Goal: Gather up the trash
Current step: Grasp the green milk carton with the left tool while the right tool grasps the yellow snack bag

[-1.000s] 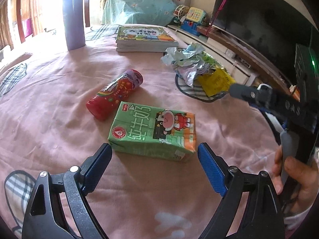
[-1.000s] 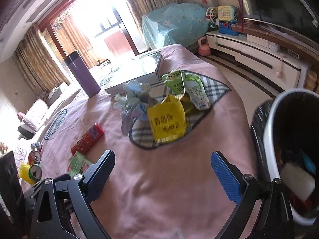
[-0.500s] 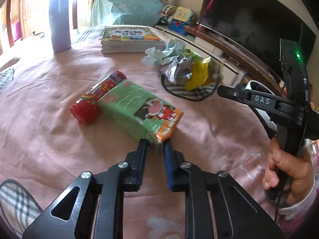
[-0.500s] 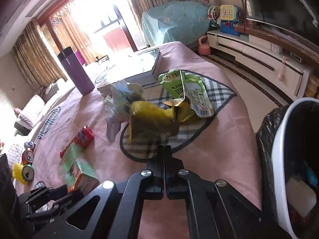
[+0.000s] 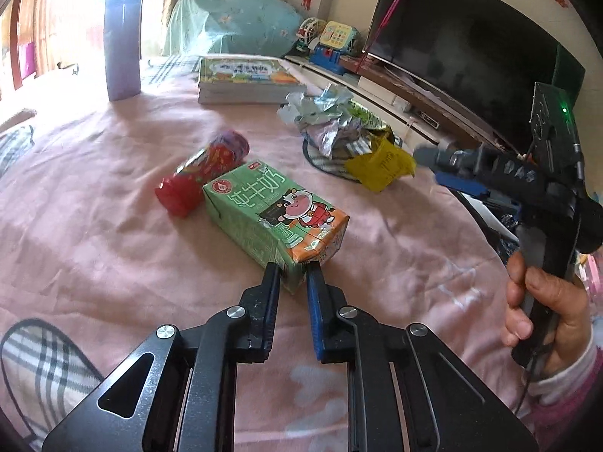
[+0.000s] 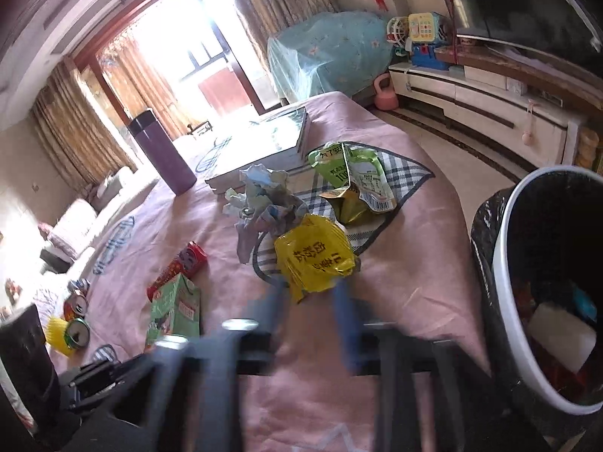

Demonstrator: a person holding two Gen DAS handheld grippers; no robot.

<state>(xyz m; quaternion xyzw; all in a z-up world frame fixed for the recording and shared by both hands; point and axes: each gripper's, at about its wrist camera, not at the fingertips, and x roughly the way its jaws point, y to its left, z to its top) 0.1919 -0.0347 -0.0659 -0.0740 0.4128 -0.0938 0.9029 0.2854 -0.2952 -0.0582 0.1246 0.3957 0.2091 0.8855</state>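
Trash, loose, spread over a pink tablecloth [image 5: 94, 203].

Milk carton [image 5: 275, 218], green, lying on its side; its near corner is clamped between the narrow-set jaws of the left gripper [image 5: 293, 275], a corner hold that suits dragging or lifting it clear. A red tube [image 5: 199, 177] touches its far end.

Yellow wrapper [image 6: 314, 260], crumpled, at the edge of a checked patch; the right gripper [image 6: 309, 301] is blurred, its jaws have just been opening and stand apart on either side of the wrapper's lower edge. Whether the pads press it cannot be told.

Crumpled paper [image 6: 264, 199] and green pouch [image 6: 354, 177], heaped behind the wrapper.

Bin [image 6: 505, 301], black-lined, beside the table on the right gripper's side, probably placed for short drops.

Books [image 5: 245, 79] and purple flask [image 5: 122, 41], far end, likely not trash.
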